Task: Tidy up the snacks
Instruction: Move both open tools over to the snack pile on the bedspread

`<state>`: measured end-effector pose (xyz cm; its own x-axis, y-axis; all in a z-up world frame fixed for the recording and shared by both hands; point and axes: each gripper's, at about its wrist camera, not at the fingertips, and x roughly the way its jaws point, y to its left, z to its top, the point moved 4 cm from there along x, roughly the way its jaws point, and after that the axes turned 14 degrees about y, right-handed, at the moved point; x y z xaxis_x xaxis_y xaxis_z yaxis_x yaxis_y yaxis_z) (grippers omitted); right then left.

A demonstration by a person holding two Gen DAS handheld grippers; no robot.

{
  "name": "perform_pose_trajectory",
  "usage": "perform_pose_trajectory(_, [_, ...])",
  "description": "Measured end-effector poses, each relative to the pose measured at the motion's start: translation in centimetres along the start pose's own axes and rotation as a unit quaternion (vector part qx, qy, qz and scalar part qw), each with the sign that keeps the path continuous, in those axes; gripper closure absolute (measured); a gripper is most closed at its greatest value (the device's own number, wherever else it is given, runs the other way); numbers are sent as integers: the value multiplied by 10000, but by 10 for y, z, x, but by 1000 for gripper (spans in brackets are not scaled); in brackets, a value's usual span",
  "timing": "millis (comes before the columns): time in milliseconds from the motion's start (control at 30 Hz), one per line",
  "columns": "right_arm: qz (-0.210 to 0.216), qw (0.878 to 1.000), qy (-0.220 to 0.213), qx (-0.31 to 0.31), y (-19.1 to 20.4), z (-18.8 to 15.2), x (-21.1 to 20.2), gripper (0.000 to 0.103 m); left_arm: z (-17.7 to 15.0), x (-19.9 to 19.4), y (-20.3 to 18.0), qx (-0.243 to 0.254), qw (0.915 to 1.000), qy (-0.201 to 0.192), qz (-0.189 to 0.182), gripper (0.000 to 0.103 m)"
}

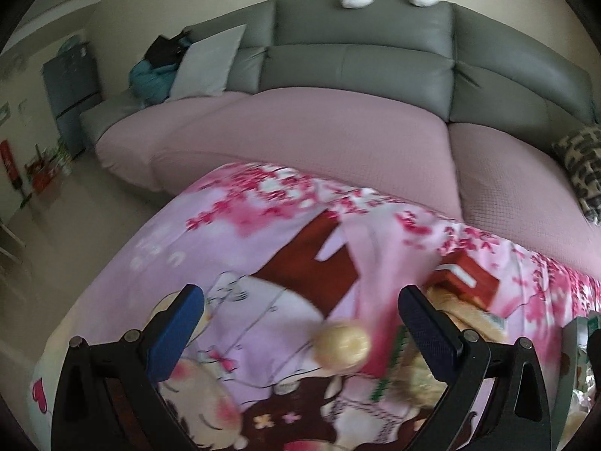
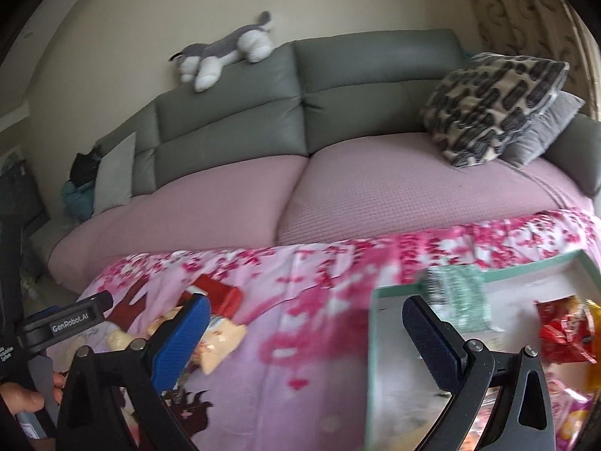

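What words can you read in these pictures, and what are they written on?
"GenRobot.AI": on the left tool, on its black bar seen in the right wrist view.
White print on the black part at the far left edge: too small and cut off to read.
Red snack bag in the tray: print too blurred to read.
Red box: no readable text.

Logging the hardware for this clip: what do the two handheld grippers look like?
Both match: the left gripper and right gripper have black angular frames with silver pivot bolts and textured blue finger pads. The right wrist view shows white "GenRobot.AI" lettering on the left gripper's black body.
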<state>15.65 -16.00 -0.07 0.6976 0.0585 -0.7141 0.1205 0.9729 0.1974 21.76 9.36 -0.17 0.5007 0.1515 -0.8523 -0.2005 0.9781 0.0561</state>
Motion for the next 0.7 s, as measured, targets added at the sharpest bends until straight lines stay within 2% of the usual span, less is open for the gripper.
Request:
perform_pose_trajectory(233, [111, 9979, 222, -599, 38, -8, 13, 0, -6, 11, 25, -306, 9994, 182, -42, 0])
perform_pose_trajectory(367, [144, 9961, 376, -789, 52, -14, 22, 0, -9, 14, 25, -294, 9992, 232, -128, 0])
perform_pose_trajectory(567, [218, 9936, 634, -914, 62, -23, 36, 0, -14, 31, 22, -193, 9983, 536, -94, 0])
perform_pose_trajectory(700, [163, 9916, 814, -991, 67, -27, 46, 0, -15, 37, 22, -258, 9971, 593, -391, 0])
